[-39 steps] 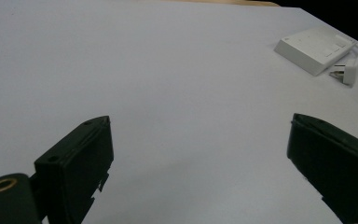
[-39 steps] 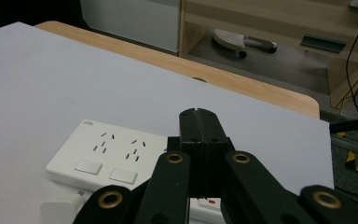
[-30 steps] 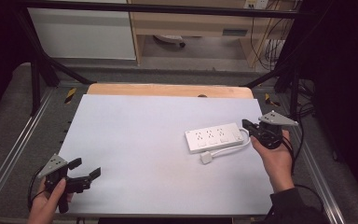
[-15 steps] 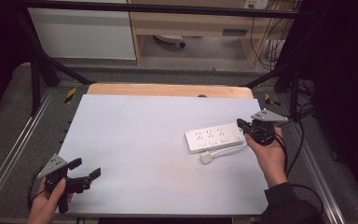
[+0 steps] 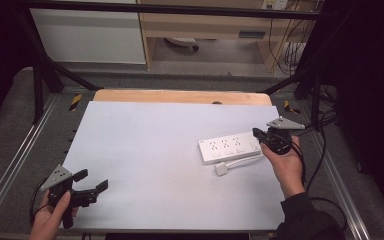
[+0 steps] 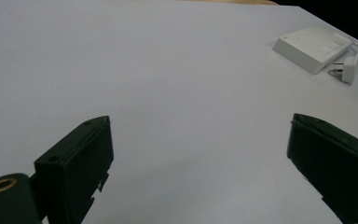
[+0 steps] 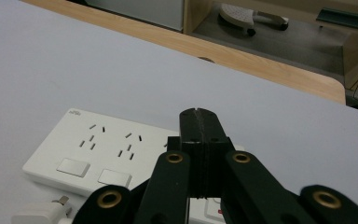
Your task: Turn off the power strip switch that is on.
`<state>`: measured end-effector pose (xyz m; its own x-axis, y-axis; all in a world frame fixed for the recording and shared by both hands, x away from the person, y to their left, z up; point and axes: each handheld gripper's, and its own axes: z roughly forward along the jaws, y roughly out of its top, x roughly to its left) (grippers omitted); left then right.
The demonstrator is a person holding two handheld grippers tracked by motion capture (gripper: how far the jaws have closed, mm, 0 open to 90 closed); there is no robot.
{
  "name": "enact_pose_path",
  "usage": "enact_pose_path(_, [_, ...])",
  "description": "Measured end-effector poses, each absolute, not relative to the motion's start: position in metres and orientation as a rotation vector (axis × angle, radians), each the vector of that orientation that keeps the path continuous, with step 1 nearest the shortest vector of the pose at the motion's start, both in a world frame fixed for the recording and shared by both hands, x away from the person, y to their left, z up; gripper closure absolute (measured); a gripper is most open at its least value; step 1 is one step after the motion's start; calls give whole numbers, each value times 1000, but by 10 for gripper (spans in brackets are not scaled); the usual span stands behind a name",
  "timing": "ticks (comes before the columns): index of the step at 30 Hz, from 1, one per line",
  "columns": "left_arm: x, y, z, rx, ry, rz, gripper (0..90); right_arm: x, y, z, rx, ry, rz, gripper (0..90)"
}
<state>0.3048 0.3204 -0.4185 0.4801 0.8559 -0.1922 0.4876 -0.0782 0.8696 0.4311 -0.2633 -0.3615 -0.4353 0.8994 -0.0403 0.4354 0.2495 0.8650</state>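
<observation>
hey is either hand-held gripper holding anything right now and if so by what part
Nothing is held. The right hand-held gripper is shut and empty above the power strip; the left hand-held gripper is open and empty.

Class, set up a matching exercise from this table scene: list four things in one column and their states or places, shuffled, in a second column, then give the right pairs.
Things:
1. left tongs
2. right tongs
3. power strip
4. plug

States or places:
A. lies just in front of the strip
B. jaws shut
C. jaws wide apart
D. white, flat on the table's right side

Pairs: 1-C, 2-B, 3-D, 4-A
</observation>
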Motion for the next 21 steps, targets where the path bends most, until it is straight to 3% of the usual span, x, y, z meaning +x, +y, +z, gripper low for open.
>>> enact_pose_path(21, [305, 321, -418, 1725, 1150, 462, 69, 437, -257, -377, 1236, 2016, 1091, 900])
